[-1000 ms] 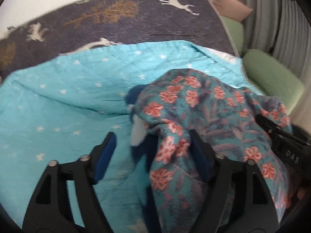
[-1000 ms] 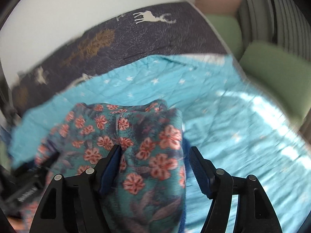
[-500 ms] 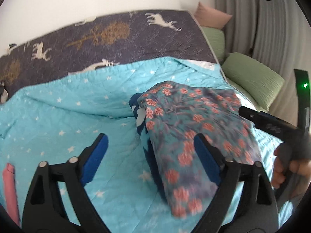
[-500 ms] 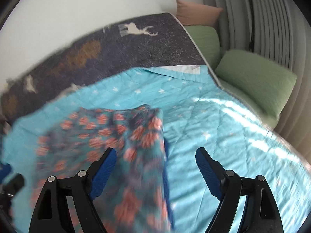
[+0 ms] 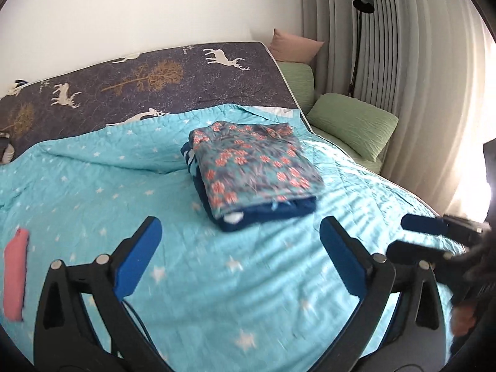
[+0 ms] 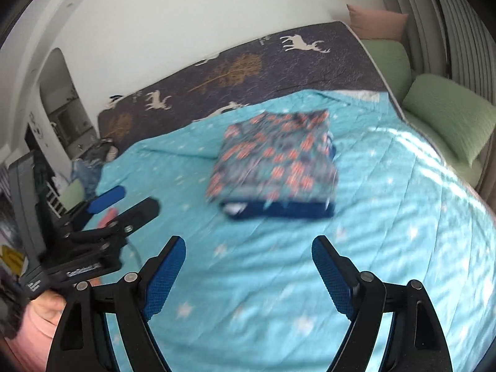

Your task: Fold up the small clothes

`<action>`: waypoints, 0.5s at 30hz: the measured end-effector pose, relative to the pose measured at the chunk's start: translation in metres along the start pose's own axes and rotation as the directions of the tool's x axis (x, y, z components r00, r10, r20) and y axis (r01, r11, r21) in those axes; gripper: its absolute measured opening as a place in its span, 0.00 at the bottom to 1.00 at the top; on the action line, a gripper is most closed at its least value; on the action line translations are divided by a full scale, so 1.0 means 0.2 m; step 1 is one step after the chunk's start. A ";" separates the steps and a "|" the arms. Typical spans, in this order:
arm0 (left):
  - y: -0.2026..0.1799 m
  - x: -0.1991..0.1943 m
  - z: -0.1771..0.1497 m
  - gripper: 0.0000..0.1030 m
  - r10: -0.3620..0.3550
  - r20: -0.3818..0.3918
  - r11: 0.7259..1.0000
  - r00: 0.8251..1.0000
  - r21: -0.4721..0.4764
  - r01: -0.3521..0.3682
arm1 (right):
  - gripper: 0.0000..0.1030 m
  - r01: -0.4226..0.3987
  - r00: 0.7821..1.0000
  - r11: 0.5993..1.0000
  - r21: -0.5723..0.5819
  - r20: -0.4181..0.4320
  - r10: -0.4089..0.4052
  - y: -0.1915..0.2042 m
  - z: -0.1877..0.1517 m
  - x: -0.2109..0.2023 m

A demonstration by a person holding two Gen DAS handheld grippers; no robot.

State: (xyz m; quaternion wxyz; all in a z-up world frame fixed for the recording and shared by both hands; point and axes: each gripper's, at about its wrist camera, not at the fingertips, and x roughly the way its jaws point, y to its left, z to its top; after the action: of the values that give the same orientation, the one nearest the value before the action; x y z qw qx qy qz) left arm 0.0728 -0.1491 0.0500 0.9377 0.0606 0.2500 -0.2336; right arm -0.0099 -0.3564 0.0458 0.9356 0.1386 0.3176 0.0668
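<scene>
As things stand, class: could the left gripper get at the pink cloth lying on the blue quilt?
Probably yes. The left gripper is open and empty, and only bare quilt lies between it and the pink cloth at the far left.

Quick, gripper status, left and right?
Left gripper: open, holding nothing.
Right gripper: open, holding nothing.
Folded floral garment lies on the quilt, clear of both.

Small white lettering on the left gripper [image 6: 124, 200] is too blurred to read.

Folded floral garment [image 5: 254, 167] lies on the turquoise quilt [image 5: 93, 186] beyond the empty, spread left tongs [image 5: 240, 255]
</scene>
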 end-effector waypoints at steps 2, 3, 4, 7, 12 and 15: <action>-0.02 -0.08 -0.03 0.99 0.030 0.012 1.000 0.999 0.003 -0.030 | 0.83 0.036 0.999 0.999 -0.017 0.024 -0.035 0.05 -0.08 -0.07; -0.03 -0.12 -0.05 0.99 0.055 0.020 0.998 0.998 0.006 -0.055 | 0.83 0.045 0.998 0.999 -0.022 0.032 -0.045 0.07 -0.11 -0.09; -0.04 -0.15 -0.07 0.99 0.078 0.019 0.997 0.997 0.008 -0.078 | 0.83 0.053 0.998 0.998 -0.026 0.038 -0.052 0.09 -0.14 -0.11; -0.04 -0.23 -0.13 0.99 0.125 0.021 0.992 0.992 0.001 -0.125 | 0.83 0.054 0.998 0.998 -0.036 0.027 -0.053 0.15 -0.18 -0.13; -0.01 -0.34 -0.23 0.99 0.149 0.013 0.989 0.989 -0.023 -0.149 | 0.83 0.083 0.996 0.996 -0.043 0.016 -0.083 0.21 -0.25 -0.16; 0.02 -0.39 -0.27 0.99 0.142 0.004 0.989 0.990 -0.039 -0.141 | 0.83 0.103 0.995 0.994 -0.046 0.005 -0.102 0.23 -0.29 -0.16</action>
State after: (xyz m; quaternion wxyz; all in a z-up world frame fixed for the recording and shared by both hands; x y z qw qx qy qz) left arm -0.0090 -0.1012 0.0432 0.9537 0.0594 0.2464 -0.1619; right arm -0.0723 -0.3061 0.0345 0.9412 0.1007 0.3215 0.0258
